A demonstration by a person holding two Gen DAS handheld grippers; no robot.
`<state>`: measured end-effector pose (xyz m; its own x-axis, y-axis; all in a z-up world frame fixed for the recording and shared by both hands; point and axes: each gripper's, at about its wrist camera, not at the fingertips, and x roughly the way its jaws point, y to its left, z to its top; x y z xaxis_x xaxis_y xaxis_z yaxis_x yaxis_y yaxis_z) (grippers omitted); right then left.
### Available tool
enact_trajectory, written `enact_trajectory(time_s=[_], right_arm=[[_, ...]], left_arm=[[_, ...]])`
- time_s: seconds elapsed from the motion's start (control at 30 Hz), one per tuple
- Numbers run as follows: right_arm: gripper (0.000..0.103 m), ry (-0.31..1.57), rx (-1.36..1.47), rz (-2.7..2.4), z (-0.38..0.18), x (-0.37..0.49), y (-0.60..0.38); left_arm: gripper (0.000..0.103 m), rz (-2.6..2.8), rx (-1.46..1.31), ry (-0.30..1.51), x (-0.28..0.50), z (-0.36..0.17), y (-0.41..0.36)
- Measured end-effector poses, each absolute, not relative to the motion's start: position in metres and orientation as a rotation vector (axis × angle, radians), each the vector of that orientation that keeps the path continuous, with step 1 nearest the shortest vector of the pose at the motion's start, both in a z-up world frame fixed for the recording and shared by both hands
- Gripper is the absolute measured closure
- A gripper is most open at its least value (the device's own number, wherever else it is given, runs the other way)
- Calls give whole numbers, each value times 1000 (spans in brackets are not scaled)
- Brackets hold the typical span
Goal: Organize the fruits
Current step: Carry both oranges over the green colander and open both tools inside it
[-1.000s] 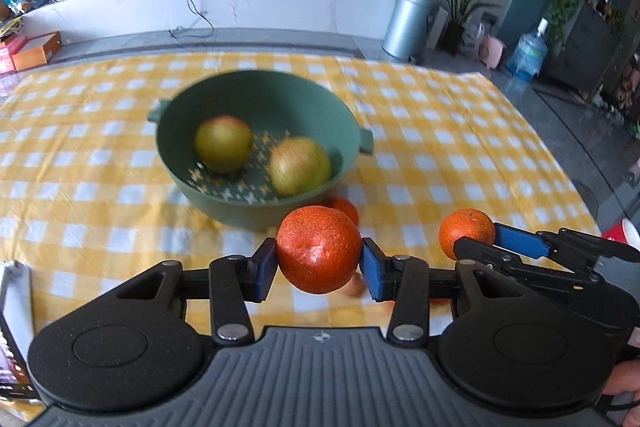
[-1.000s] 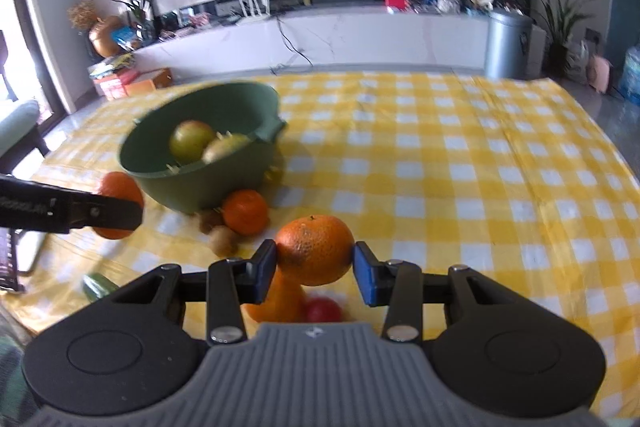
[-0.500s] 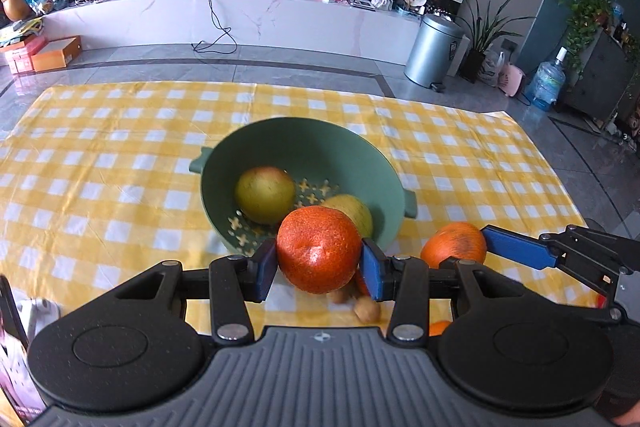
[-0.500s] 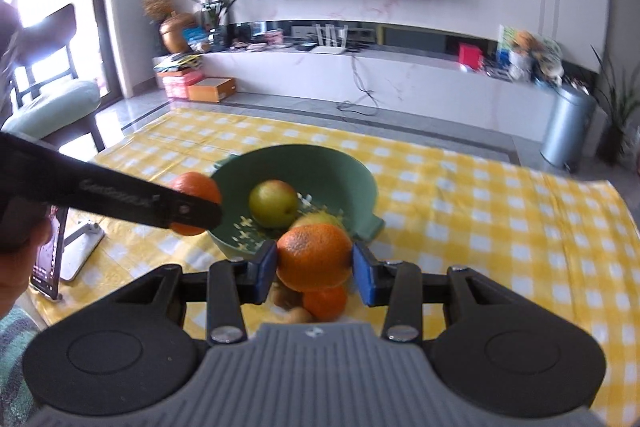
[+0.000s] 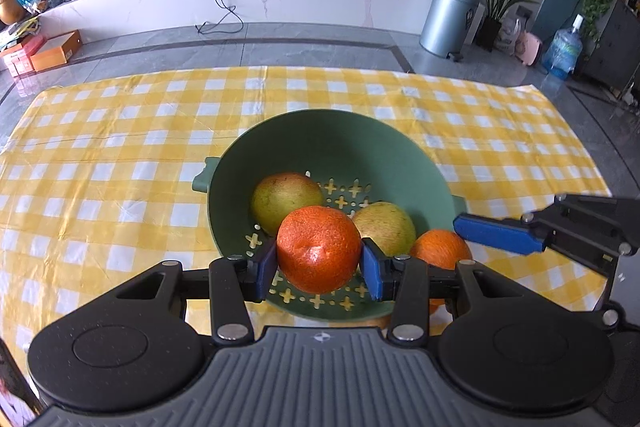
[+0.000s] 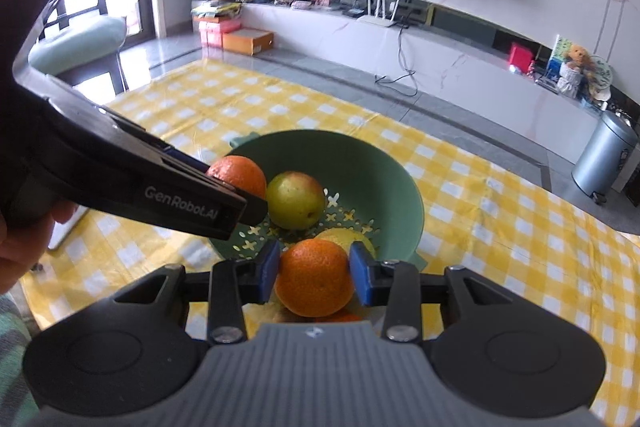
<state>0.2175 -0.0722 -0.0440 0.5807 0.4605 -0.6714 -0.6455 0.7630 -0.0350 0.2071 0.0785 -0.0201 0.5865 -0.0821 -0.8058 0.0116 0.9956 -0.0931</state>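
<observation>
Two hand-held tongs hover over a green colander bowl [image 5: 344, 147] on a desk under a yellow checked cloth [image 5: 120, 147]; the left tongs [image 5: 319, 261] grip a deep orange tangerine [image 5: 318, 247] between blue pads, tilted down over the bowl's near half; inside lie two yellow-green fruits [image 5: 286, 195]; the right tongs [image 6: 314, 273], beside them and lower toward the near rim, are closing on a second orange [image 6: 314, 277]; both fruits hang above the bowl, so release looks near.
</observation>
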Motion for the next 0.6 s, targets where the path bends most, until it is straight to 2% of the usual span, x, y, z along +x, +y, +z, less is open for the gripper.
enact_trajectory(time_s=[0.37,0.47,0.6], right_arm=[[71,723,-384,725,-58,244,-48],[79,750,-381,731,-64,251,-44],[78,785,-362,751,-71,258,-43]], left_arm=[[53,-37,-119,999,227,-37,92],[53,-46,-117,1013,229,-41,92],[53,-46,-115,1026,231,-44,92]])
